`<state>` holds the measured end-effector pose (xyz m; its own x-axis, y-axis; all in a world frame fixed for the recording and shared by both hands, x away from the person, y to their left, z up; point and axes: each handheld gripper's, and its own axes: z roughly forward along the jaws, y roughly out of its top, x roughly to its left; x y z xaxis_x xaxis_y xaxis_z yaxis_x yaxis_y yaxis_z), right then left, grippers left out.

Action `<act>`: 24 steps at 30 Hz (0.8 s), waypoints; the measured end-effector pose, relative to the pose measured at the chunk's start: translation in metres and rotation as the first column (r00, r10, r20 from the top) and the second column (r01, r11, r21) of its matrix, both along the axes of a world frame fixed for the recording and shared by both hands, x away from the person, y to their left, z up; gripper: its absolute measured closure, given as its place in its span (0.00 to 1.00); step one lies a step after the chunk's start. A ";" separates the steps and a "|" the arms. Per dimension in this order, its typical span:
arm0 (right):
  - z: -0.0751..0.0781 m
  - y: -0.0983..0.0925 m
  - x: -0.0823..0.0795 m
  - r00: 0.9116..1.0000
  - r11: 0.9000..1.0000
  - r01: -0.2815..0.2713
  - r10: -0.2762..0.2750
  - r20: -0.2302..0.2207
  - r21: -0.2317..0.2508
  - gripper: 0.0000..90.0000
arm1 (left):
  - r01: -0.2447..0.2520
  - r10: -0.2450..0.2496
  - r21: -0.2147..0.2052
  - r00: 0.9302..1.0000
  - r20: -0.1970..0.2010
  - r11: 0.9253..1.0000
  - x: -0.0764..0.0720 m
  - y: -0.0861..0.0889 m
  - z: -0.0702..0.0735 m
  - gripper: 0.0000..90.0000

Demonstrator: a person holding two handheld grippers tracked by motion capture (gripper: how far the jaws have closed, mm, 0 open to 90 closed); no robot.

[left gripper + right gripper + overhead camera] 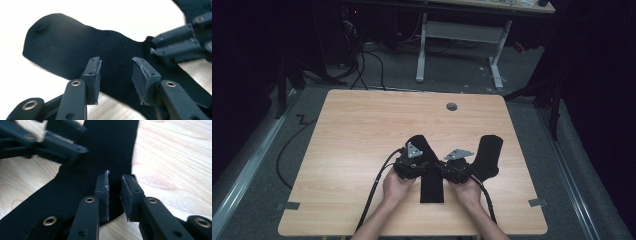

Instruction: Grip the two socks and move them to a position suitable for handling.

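A black sock (431,186) lies lengthwise on the wooden table (362,130), its toe end (50,37) away from the person. My left gripper (422,169) comes at its left side. In the left gripper view that gripper (116,72) stands open, pads well apart over the sock (112,50). From the sock's right side comes my right gripper (442,169). Its own view shows the right gripper (115,187) with a narrow gap between the pads, at the edge of the ribbed sock (110,150), not pressing on cloth. A second black sock (489,155) lies to the right.
A round cable hole (452,106) sits near the table's far edge. Grey tape marks (288,205) (537,202) lie at both front corners. Beyond the table stand a white-legged desk (462,30) and floor cables (362,65).
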<state>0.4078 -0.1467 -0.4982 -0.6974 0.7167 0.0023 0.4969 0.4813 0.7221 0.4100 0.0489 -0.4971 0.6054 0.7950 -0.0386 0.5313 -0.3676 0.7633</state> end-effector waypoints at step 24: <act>-0.003 0.005 0.009 1.000 0.999 0.015 -0.014 0.023 -0.031 0.70 | -0.041 0.042 0.044 0.999 -0.008 0.998 0.006 0.003 -0.001 0.55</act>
<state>0.4172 -0.1415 -0.5013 -0.6868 0.7259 -0.0361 0.4872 0.4967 0.7183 0.4160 0.0522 -0.4980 0.5716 0.8205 -0.0083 0.5538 -0.3783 0.7417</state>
